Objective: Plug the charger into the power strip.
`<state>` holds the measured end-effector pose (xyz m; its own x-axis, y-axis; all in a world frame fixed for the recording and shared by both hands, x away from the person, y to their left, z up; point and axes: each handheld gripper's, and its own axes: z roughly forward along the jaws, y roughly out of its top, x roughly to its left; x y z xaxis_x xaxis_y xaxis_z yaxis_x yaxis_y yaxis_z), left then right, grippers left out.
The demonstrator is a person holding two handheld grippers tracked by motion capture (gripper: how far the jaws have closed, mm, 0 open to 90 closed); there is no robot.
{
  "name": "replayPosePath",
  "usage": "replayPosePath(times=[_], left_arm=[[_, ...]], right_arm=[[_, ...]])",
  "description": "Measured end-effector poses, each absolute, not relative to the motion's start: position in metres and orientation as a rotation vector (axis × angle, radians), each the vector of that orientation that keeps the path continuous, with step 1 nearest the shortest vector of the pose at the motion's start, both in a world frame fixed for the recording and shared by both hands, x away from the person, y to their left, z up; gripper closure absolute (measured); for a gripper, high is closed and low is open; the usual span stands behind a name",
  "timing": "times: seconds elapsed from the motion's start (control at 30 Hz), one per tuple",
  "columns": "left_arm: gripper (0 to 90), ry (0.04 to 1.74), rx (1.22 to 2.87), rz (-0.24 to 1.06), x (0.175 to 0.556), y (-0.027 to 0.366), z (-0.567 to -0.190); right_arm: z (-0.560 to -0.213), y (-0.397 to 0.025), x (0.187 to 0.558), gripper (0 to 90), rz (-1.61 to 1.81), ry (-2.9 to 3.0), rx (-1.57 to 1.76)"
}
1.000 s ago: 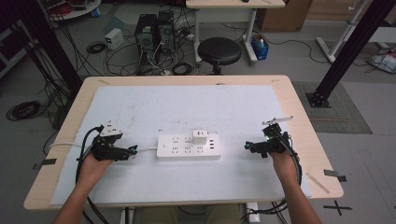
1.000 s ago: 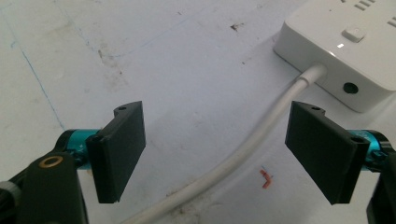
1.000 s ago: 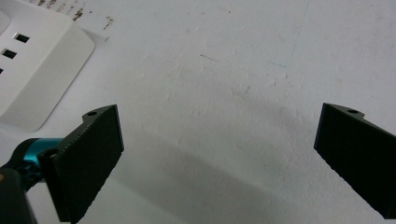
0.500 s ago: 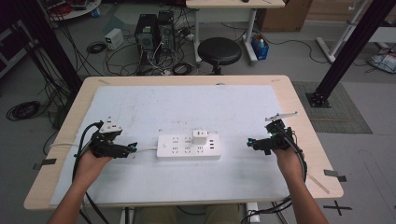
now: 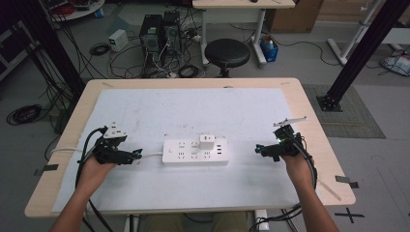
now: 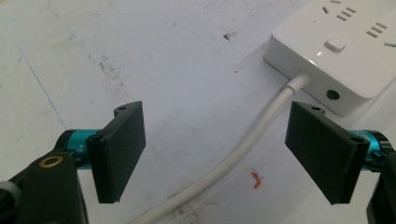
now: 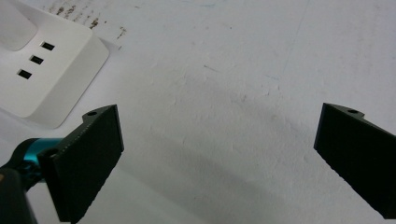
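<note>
Both grippers have drifted slightly outward from the white power strip since a second ago. Left gripper has its jaws spread wide, empty, straddling the strip's smooth round cable. Right gripper is likewise wide open and empty. White boxy plug adapter sits seated in the glossy plastic strip at mid-table; nothing grasped yet, handling apparently still ahead.

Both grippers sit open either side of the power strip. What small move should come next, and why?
Probably ease the left gripper forward to steady the power strip at its cable end; its open jaws already straddle the cable, while the right gripper hangs apart.
</note>
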<state>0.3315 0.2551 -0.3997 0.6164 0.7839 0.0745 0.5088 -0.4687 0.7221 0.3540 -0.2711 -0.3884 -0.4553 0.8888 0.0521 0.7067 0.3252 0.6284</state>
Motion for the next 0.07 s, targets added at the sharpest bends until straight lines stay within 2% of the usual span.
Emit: replayPosePath(times=[0.07], left_arm=[[20.2,1.009,2.165,0.525,0.3320,0.2554,-0.4005]], right_arm=[[-0.3897,-0.2712,0.3537,0.7,0.848,2.293,1.439]])
